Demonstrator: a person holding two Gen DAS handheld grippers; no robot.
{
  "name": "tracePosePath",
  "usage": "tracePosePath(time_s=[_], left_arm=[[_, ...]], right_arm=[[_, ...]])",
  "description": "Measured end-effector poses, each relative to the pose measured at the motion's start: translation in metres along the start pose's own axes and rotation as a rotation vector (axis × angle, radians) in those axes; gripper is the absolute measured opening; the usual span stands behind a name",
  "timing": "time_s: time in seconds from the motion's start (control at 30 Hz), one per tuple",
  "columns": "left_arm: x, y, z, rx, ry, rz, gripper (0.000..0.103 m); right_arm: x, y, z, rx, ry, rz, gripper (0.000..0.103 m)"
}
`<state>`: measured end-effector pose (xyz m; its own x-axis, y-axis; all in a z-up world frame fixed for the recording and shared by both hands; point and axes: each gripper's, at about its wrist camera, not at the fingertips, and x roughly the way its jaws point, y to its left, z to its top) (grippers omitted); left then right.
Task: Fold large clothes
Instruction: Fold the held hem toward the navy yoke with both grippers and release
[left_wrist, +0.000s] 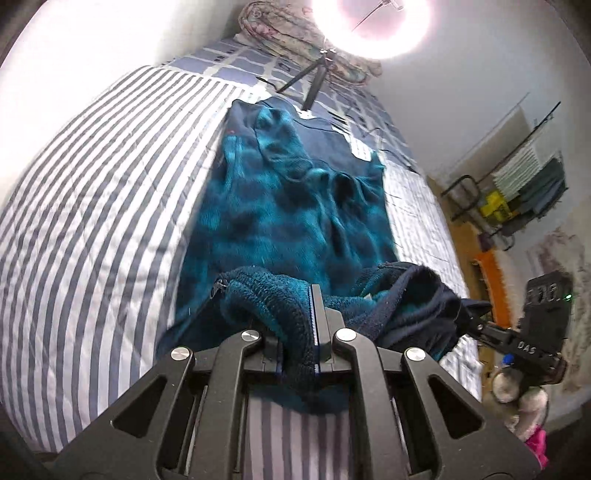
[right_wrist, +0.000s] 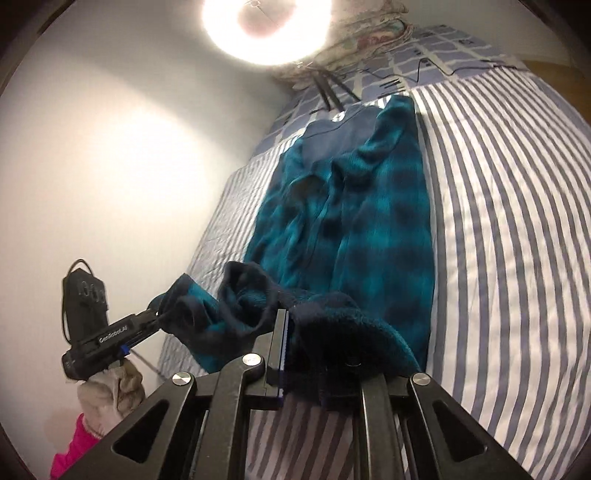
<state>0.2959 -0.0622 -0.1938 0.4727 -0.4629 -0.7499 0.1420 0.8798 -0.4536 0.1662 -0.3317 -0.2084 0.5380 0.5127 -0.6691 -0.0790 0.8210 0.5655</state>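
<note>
A large teal and navy plaid fleece garment (left_wrist: 288, 206) lies lengthwise along a striped bed; it also shows in the right wrist view (right_wrist: 369, 221). My left gripper (left_wrist: 299, 325) is shut on the near hem of the garment, which bunches around its fingers. My right gripper (right_wrist: 303, 332) is shut on the same near edge further along. Each gripper shows in the other's view, the right one (left_wrist: 469, 317) and the left one (right_wrist: 151, 314), both pinching the fabric. The near edge is lifted off the bed between them.
The bed has a blue and white striped cover (left_wrist: 92, 206) and a checked sheet (left_wrist: 251, 62) at the far end. A tripod (left_wrist: 314, 81) with a bright ring light (left_wrist: 369, 22) stands there beside a floral pillow (left_wrist: 280, 26). A shelf rack (left_wrist: 524, 184) stands by the wall.
</note>
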Motion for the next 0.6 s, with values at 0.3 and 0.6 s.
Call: tracePosePath(time_s=[0.3, 0.6], left_arm=[[0.065, 0.010, 0.018, 0.019, 0.043, 0.092, 0.008], [0.098, 0.030, 0.021, -0.037, 0.106, 0.045, 0.011]], right_arm=[[0.061, -0.020, 0.039, -0.040, 0.058, -0.128, 0.010], [0.089, -0.045, 0.047, -0.012, 0.104, -0.136, 0.010]])
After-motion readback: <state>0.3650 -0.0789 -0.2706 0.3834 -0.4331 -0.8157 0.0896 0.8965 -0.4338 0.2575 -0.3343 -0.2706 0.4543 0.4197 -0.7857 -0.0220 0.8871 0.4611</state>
